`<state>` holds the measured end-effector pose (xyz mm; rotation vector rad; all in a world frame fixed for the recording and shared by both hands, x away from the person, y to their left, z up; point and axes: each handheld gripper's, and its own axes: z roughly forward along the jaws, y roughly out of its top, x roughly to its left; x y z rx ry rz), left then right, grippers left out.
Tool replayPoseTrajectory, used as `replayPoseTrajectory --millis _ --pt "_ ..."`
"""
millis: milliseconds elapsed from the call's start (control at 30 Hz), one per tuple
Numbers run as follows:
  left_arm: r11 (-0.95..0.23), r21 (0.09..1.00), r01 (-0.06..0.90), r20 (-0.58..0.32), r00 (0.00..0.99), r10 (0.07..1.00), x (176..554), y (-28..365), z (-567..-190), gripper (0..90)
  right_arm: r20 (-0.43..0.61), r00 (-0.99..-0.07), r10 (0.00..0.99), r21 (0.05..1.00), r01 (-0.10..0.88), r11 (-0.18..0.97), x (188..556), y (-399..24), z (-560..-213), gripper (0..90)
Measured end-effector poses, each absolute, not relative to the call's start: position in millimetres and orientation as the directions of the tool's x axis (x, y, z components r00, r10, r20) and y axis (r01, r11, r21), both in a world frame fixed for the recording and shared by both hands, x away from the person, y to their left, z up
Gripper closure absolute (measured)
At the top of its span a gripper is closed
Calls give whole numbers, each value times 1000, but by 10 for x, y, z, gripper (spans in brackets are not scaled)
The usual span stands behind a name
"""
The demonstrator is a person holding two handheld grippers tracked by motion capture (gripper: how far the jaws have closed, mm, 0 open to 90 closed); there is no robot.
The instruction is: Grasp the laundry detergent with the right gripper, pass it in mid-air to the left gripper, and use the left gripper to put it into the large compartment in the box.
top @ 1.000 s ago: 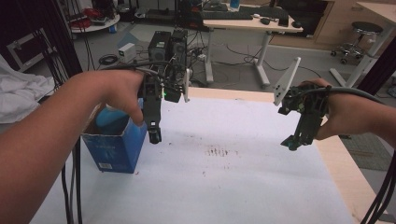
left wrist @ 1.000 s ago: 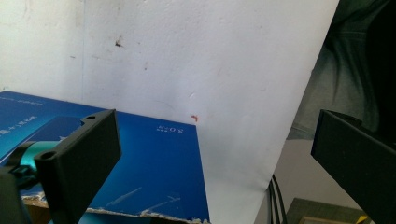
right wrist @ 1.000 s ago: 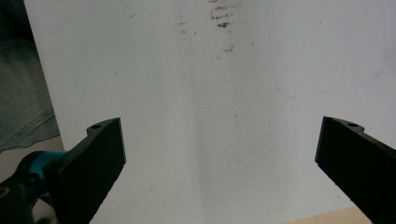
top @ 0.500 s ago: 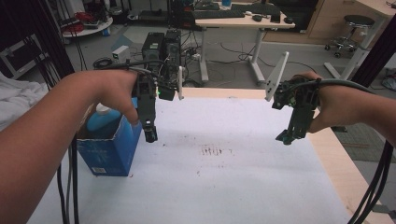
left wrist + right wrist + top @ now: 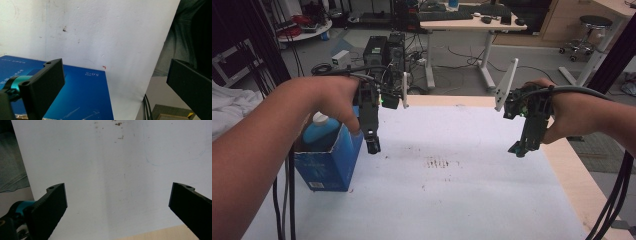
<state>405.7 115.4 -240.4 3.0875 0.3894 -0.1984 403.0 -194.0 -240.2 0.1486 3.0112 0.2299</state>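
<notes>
A: Where is the blue carton [image 5: 328, 162] now, and is anything holding it?

B: It stands upright near the left edge of the table [image 5: 472, 200], with a blue bottle [image 5: 319, 131] inside it; the white cap of the bottle comes out at the top. Nothing holds it. The left gripper [image 5: 373, 146] hangs in the air just to the right of the carton, near its upper corner, pointing down. In the left gripper view its jaws are spread wide and empty, with the blue face of the carton below them.

A: And the right gripper [image 5: 518, 149]?

B: It is well apart from the carton, over the right side of the table. Its jaws are also spread, with nothing between them.

A: So how far is the work?

B: I judge it is at the very beginning. The bottle is not yet gripped and sits in the carton. What is left, I think, is to grip the carton or the bottle.
</notes>
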Motion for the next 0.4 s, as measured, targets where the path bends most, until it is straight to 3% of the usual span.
replayPoseTrajectory --millis 400 --pt "-971 -2 239 -127 963 237 4076 1143 -2423 16 -110 -988 103 152 86 985 4041 -1916 -2424 8"
